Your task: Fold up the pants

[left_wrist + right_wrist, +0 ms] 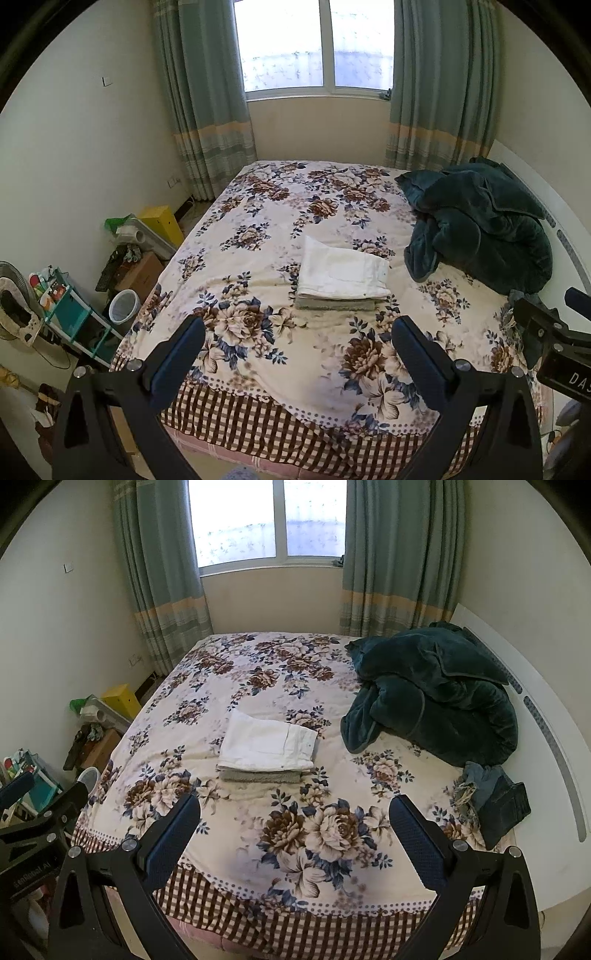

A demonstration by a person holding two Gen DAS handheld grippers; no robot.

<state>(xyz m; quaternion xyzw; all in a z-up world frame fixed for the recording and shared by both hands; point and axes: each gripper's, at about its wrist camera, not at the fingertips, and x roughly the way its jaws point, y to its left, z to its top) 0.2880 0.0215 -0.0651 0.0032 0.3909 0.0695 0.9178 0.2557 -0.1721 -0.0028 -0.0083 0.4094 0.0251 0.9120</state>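
Note:
Folded white pants (341, 275) (267, 745) lie on top of a folded grey garment (332, 304) (260, 776) in the middle of the floral bedspread (280, 206) (229, 686). A crumpled pair of blue jeans (495, 803) sits at the bed's right side, near the headboard. My left gripper (297, 332) is open, held above the near edge of the bed, short of the stack. My right gripper (294, 810) is open too, at the same distance, with nothing between its fingers. The right gripper's body (554, 339) shows at the right edge of the left wrist view.
A dark green blanket (476, 221) (432, 694) is heaped at the bed's far right against a white headboard (546, 716). Left of the bed stand a yellow box (162, 221), a cardboard box (142, 273), a white bin (123, 306) and a teal shelf (70, 314). Curtains flank the window.

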